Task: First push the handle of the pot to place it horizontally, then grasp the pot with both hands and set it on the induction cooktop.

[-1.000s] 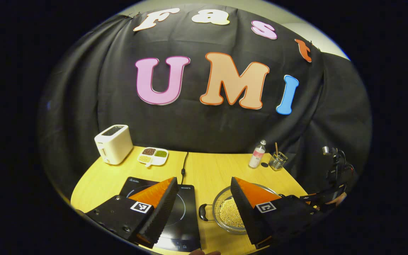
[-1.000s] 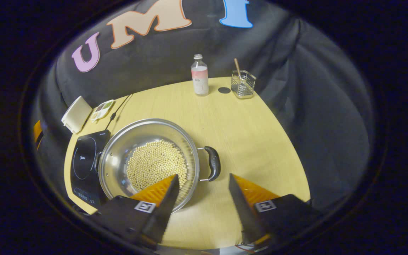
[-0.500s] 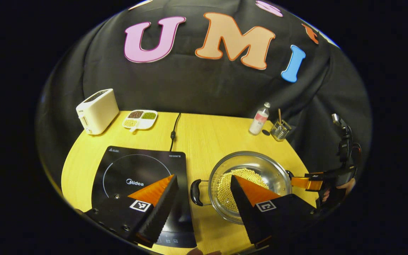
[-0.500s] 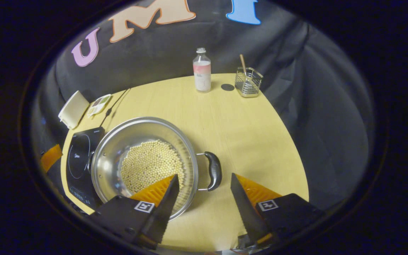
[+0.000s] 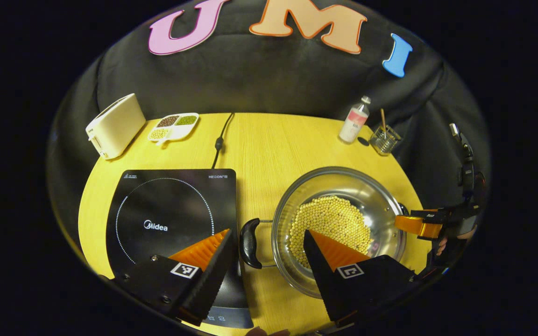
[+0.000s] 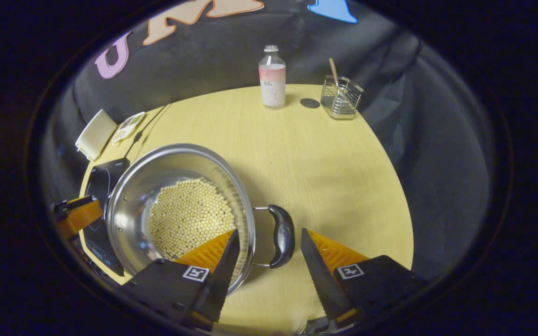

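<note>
While tools gape, pot [image 5: 343, 186] beside cooktop [image 5: 175, 205].

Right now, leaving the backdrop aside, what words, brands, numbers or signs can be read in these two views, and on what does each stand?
"Midea": on the glass of the induction cooktop, inside its ring.
Small print at the cooktop's far corners and along its near edge: too small to read.
Label on the bottle: too blurred to read.
Mark on the end of the toaster: too small to read.
No numbers can be read.
</note>
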A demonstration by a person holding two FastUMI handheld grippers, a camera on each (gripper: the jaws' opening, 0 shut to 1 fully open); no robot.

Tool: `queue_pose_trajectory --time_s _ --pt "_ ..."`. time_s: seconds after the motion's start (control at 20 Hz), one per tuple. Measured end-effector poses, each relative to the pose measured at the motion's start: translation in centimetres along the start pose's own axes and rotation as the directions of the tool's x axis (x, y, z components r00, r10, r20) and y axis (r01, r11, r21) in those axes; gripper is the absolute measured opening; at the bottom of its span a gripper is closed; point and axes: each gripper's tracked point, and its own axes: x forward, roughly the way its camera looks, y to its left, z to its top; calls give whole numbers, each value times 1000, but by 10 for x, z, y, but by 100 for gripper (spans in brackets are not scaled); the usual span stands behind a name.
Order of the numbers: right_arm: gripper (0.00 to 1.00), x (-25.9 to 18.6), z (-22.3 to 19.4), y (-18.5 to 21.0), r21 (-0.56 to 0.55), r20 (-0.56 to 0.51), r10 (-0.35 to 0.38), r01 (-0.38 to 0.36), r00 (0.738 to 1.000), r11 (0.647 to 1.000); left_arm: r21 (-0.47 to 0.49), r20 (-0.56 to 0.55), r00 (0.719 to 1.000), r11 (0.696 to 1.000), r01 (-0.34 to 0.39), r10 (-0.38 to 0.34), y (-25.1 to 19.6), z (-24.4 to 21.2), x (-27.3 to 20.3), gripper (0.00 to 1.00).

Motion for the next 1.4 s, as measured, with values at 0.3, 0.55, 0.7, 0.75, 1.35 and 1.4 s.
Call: queue_pose_trajectory --time_s 0.3,0.55,0.7,0.75,1.35,1.4 --pt "87 14 -4 -9 -12 -30 2 -2 1000 1000 57 -67 997 998 -32 36 -1 -13 22 95" --pt "87 24 -3 -14 6 -47 7 -7 999 1000 10 -113 993 1000 -27 28 -7 -23 32 95" --pt "80 31 -5 -12 -3 -60 11 -11 998 1000 -1 -152 988 999 -37 36 -10 -31 43 95" --pt "80 32 -5 -9 -15 -66 17 -18 998 1000 1 -161 986 999 -37 37 -10 -32 46 95" --pt "59 32 -3 -10 17 -81 -14 15 997 1000 9 -182 980 997 -76 77 -1 -33 54 66" --pt "47 27 -1 -12 15 -70 -15 16 997 1000 -14 -180 981 997 -73 69 -3 -35 51 66"
